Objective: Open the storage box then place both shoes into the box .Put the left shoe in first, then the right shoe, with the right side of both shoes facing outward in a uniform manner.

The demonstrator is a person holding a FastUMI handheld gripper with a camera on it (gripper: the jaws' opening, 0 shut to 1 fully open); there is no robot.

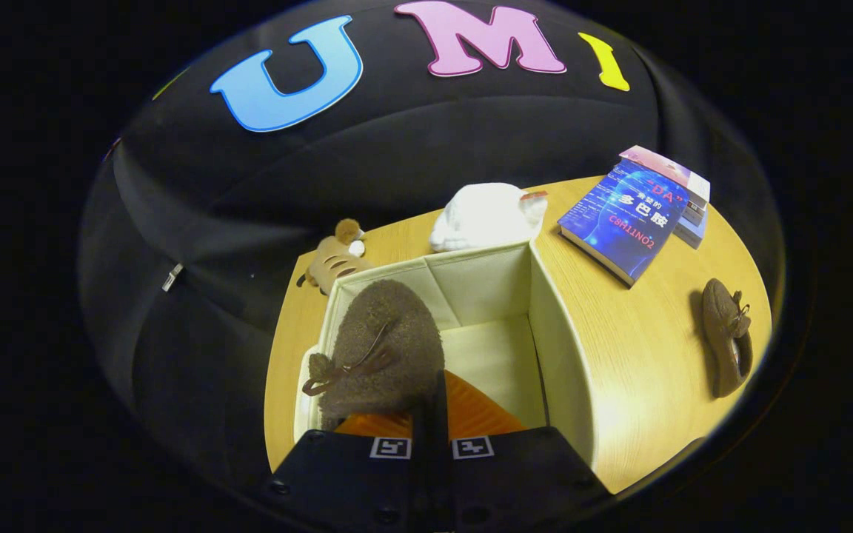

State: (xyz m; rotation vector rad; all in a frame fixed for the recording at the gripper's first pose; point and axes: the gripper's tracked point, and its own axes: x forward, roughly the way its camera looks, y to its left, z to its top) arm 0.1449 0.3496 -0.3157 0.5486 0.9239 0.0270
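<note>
Gripper [430,418]: lower centre of the frame; fingers pressed close together, pinching the rear edge of the held shoe.
Held shoe [382,348]: brown, fuzzy, with a small lace bow; centre-left of the frame, hanging just ahead of the fingers over the open storage box.
Storage box [556,340]: cream fabric cube, centre of the frame, lid off or folded away, floor bare.
Second shoe [726,337]: same brown make, right of the frame, lying on the table well apart from the box.
Handling, judged: shoe looks light and soft; the upper will likely buckle under a pinch, so the firmer heel rim or collar is the better hold. Fuzzy pile should resist slipping. Box walls look limp and may shift if nudged.
Surroundings: wooden table [641,370]; books [630,218] stacked at upper right; white plush [482,215] just behind the box; striped plush toy [334,259] at the box's upper-left corner.
Obstructions: none lie between box and second shoe; the right box wall stands between.
</note>
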